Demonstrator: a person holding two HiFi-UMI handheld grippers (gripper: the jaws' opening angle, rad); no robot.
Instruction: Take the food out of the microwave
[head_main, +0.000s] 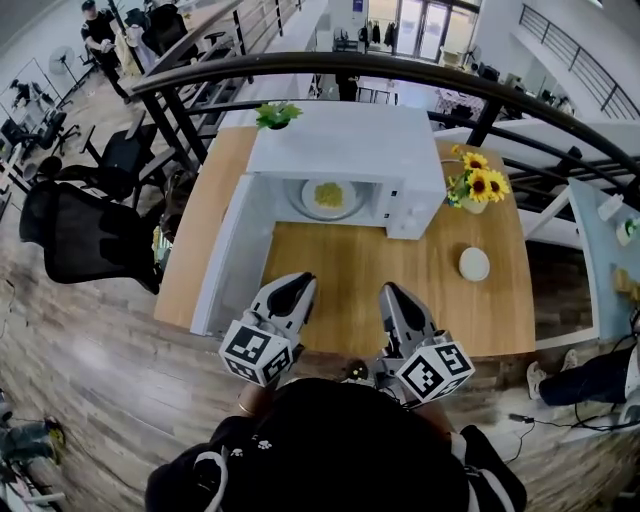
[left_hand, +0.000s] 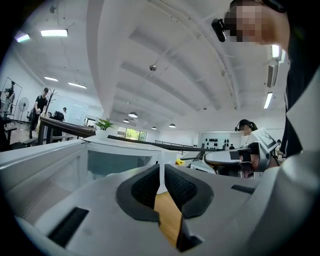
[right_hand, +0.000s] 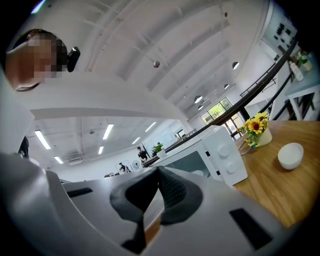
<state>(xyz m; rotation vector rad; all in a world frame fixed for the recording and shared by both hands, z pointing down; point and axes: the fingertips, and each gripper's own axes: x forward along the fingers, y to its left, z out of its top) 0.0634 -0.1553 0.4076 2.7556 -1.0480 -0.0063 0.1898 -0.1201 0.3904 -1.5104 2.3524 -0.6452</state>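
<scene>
While microwave (head_main: 345, 160) sits door-open at far edge of table (head_main: 350, 270), food plate (head_main: 327, 197) inside, left gripper (head_main: 299, 284), right gripper (head_main: 390, 293) at near edge, both jaws closed, empty

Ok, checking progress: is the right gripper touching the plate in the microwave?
Apart. Head view shows the right gripper over the table, clearly short of the plate inside the open microwave.

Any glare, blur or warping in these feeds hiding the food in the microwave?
Head view: strong fisheye, the railing bows into an arc, yet the plate of food inside the open microwave is evenly lit and unblurred. Left gripper view: dark rounded corners, bright ceiling lights. Right gripper view: tilted scene, white bowl clear.
</scene>
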